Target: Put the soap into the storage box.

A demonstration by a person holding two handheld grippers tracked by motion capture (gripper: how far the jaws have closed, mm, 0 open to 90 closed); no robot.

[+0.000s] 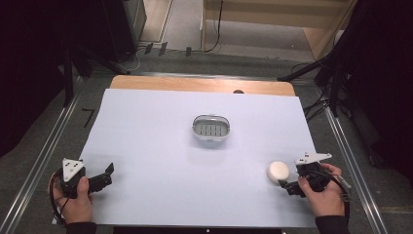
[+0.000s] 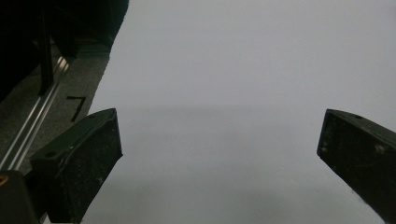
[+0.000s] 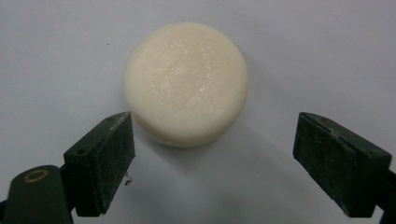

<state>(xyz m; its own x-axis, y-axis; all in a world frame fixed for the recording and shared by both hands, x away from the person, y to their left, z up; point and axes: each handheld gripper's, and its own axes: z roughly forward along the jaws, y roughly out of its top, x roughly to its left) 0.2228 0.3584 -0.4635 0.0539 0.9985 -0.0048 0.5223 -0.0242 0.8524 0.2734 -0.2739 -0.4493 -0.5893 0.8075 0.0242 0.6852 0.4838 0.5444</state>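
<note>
Right tongs (image 3: 212, 140) stand spread just short of the round cream soap bar (image 3: 186, 84), one pad close beside its near edge, the other well clear, nothing pinched. Soap lies on the white sheet covering the table (image 1: 146, 126), near its right front corner, well apart from the oval soap dish (image 1: 211, 127) at mid-sheet. Left tongs (image 1: 108, 174) hover spread at the front left, holding nothing.

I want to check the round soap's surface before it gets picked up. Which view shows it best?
The right gripper view: the round soap lies close and sharp, just ahead of the open right hand-held gripper. The high view shows it small. The left gripper view looks across the bare white mat.
</note>
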